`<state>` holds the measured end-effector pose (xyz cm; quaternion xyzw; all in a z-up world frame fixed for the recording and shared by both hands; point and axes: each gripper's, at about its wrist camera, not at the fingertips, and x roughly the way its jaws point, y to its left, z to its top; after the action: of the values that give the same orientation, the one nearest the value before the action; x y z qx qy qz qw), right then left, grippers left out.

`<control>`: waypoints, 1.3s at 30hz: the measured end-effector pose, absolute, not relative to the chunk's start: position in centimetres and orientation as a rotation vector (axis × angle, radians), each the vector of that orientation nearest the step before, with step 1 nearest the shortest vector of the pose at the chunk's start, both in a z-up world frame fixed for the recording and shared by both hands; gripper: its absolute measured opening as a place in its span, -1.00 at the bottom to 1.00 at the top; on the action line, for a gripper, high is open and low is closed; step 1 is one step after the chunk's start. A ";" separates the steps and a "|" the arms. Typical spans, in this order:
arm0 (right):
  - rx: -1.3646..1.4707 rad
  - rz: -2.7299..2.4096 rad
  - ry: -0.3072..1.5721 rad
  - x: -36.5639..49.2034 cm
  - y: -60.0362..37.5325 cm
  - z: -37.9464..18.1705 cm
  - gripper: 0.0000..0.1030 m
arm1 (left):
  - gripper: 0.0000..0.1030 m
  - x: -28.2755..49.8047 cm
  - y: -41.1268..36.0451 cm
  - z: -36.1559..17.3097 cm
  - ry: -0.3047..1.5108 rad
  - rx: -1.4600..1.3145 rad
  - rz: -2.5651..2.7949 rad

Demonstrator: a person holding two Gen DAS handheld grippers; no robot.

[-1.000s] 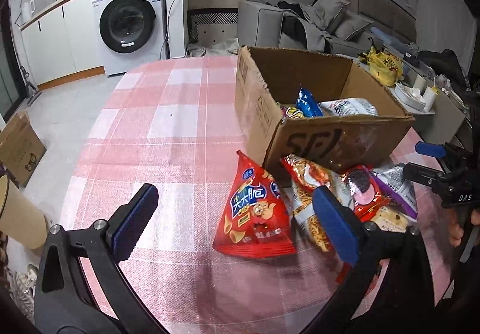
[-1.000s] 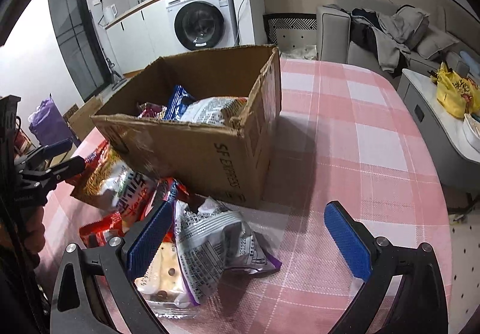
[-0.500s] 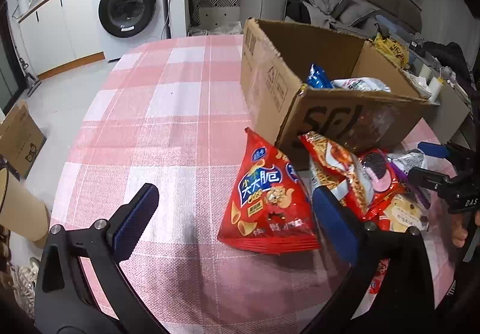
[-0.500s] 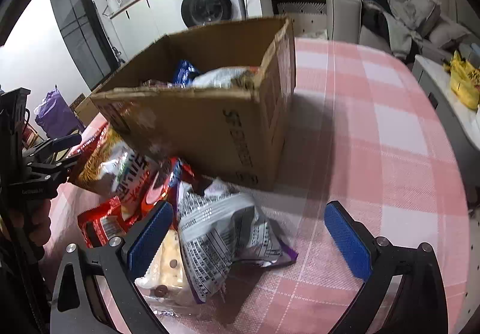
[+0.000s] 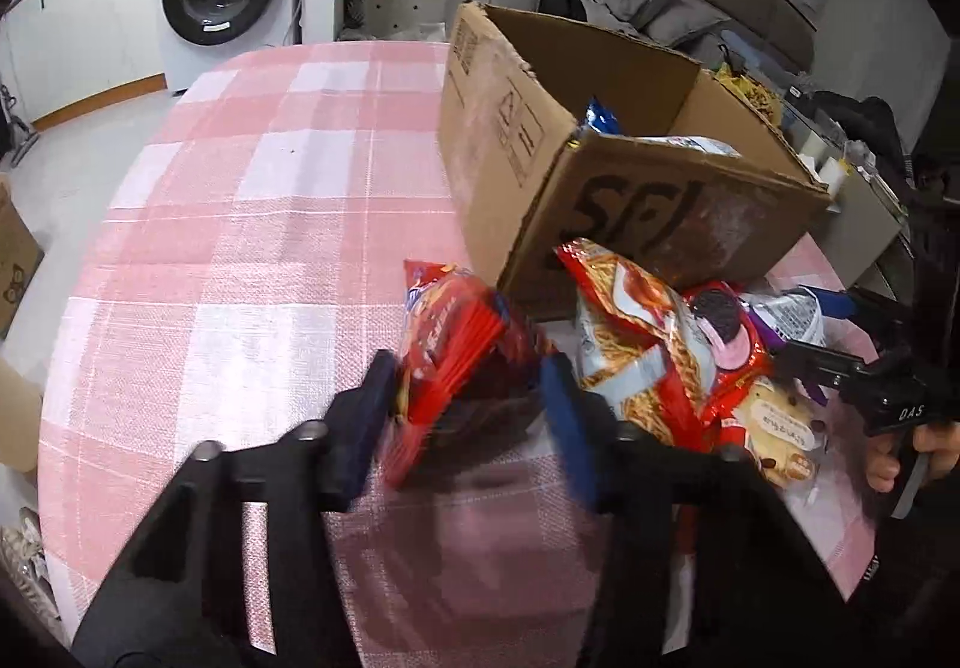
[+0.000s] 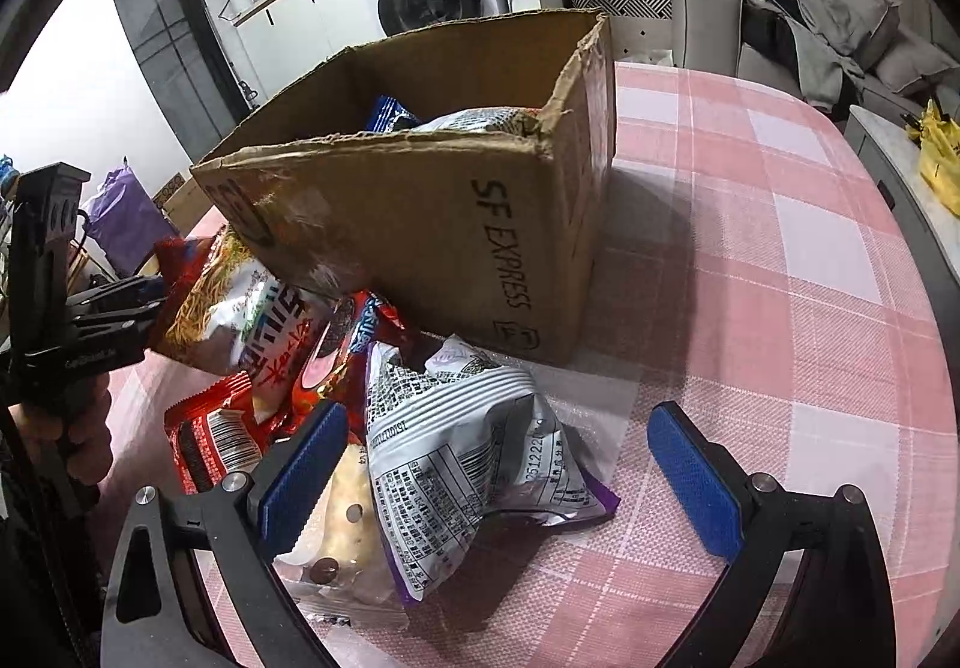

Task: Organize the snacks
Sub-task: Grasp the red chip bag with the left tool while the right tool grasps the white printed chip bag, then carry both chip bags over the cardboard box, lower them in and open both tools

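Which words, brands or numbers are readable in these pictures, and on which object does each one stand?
"SF EXPRESS": side of the cardboard box.
"SF": its other face, large letters.
"DAS": body of the right gripper.
"2512220", partly creased: grey snack bag.
Chinese characters on the noodle snack bag: too blurred to read.
Red chip bag in the left gripper: print blurred.

A pink-and-white checked tablecloth (image 5: 252, 224) lies under a brown cardboard box (image 6: 456, 224) with black lettering. Near it: a red chip bag (image 5: 462, 350), a silver-grey, purple-edged packet (image 6: 474, 458), blue gripper pads (image 6: 690, 482).
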<state>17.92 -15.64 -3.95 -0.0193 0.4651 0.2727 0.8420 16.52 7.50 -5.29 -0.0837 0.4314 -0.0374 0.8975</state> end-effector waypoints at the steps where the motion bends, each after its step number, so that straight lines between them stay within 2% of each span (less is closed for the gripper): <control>1: -0.038 0.583 0.981 17.9 -15.6 -3.9 0.98 | -0.27 16.4 7.5 -5.2 0.884 -0.169 -0.078; 6: -0.046 0.592 0.986 17.8 -15.4 -4.0 0.96 | -0.36 16.1 7.2 -4.6 0.856 -0.154 -0.084; 12: -0.045 0.601 1.000 18.0 -15.3 -4.2 0.77 | -0.36 15.9 7.1 -4.6 0.864 -0.145 -0.082; 15: -0.043 0.605 1.000 18.0 -15.3 -4.2 0.76 | -0.35 15.9 7.2 -4.9 0.871 -0.147 -0.079; 18: -0.043 0.603 1.007 17.9 -15.5 -4.3 0.76 | -0.29 16.0 7.4 -5.1 0.874 -0.156 -0.080; 23: -0.033 0.609 1.015 18.1 -15.7 -4.5 0.76 | 0.15 16.4 8.0 -5.8 0.898 -0.198 -0.087; 25: -0.032 0.611 1.012 18.2 -15.8 -4.5 0.73 | 0.21 16.6 8.0 -6.0 0.899 -0.205 -0.095; 27: -0.018 0.627 1.014 18.3 -15.8 -4.5 0.60 | 0.21 16.7 8.0 -6.2 0.900 -0.216 -0.102; 28: -0.015 0.630 1.013 18.3 -15.9 -4.6 0.58 | 0.21 16.9 8.0 -6.3 0.898 -0.214 -0.090; 30: -0.017 0.633 1.012 18.3 -15.8 -4.6 0.44 | -0.12 17.1 7.9 -6.7 0.904 -0.222 -0.099; 32: -0.015 0.647 1.006 18.2 -15.7 -4.5 0.30 | -0.34 16.8 7.7 -6.5 0.878 -0.214 -0.110; 35: -0.026 0.653 0.994 17.9 -15.7 -4.2 0.12 | -0.39 16.3 7.5 -5.8 0.844 -0.197 -0.126; 39: -0.046 0.658 0.968 17.5 -15.7 -3.7 0.00 | -0.40 15.6 7.7 -4.8 0.808 -0.188 -0.126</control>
<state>17.53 -15.68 -3.73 -0.0215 0.4569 0.3106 0.8332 15.59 7.72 -4.83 -0.0915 0.3922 -0.0610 0.9133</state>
